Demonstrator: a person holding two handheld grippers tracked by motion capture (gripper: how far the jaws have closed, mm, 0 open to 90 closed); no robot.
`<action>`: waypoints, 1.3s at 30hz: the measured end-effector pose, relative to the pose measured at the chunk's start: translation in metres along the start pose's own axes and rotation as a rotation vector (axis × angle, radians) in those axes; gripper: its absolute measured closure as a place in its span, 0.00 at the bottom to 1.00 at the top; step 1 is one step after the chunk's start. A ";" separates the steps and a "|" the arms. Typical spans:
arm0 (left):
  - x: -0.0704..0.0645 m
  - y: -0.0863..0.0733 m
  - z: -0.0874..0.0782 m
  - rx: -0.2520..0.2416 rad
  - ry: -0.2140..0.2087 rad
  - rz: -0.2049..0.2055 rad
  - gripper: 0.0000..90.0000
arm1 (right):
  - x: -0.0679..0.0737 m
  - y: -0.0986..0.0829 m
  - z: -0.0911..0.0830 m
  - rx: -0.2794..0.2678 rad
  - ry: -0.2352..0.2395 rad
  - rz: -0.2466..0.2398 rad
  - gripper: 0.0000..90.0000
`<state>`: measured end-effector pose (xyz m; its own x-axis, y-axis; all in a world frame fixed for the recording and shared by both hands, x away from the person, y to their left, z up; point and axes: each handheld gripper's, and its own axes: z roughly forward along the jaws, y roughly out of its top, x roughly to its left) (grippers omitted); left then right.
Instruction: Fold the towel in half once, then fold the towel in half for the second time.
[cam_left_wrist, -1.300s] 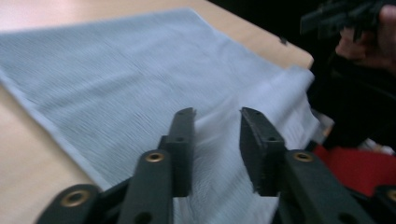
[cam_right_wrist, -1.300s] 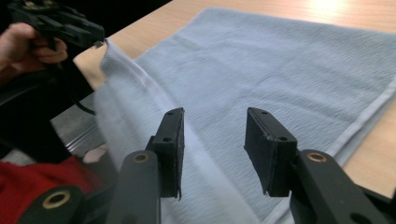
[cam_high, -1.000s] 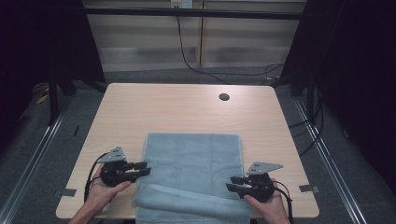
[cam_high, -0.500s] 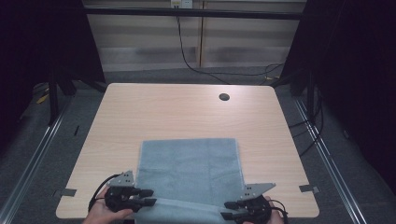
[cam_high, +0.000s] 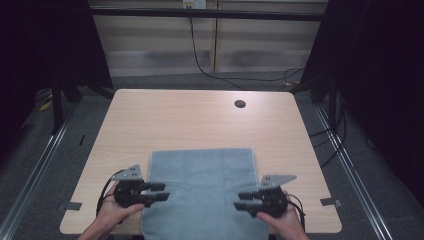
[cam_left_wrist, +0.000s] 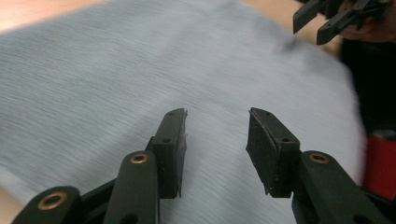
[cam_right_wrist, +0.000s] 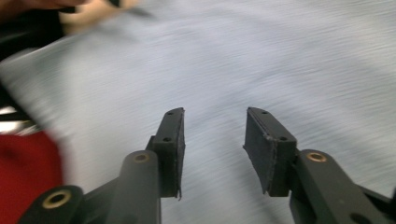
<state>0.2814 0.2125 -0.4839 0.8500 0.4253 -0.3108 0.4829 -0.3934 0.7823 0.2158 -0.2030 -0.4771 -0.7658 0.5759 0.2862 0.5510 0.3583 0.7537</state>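
Note:
A grey-blue towel lies flat on the near half of the wooden table, its front edge hanging over the table's near edge. My left gripper hovers over the towel's left edge, open, with nothing between its jaws. My right gripper hovers over the towel's right side, open and empty too. In the left gripper view the towel spreads beneath my left gripper, with the other gripper at the top right. The right gripper view has my right gripper above the towel.
A dark round hole sits in the table's far right part. Cables trail on the floor behind the table. Metal rails run along both sides of the table.
Both grippers have let go of the towel's front edge and risen slightly inward over it. The towel has slid toward the near edge and now lies flat, folded.

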 end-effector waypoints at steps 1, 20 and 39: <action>0.007 0.004 0.004 0.005 0.012 -0.007 0.63 | -0.011 0.005 0.004 0.005 -0.032 0.002 0.64; 0.052 0.009 0.023 0.046 0.148 -0.045 0.63 | -0.073 0.026 0.034 0.074 -0.259 0.080 0.60; 0.104 0.021 0.012 -0.014 0.263 -0.160 0.44 | -0.129 0.053 0.021 -0.008 -0.290 0.108 0.44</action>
<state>0.3823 0.2389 -0.5063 0.6788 0.6783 -0.2814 0.6016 -0.2938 0.7428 0.3503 -0.2425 -0.4864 -0.5759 0.7965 0.1845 0.6206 0.2789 0.7329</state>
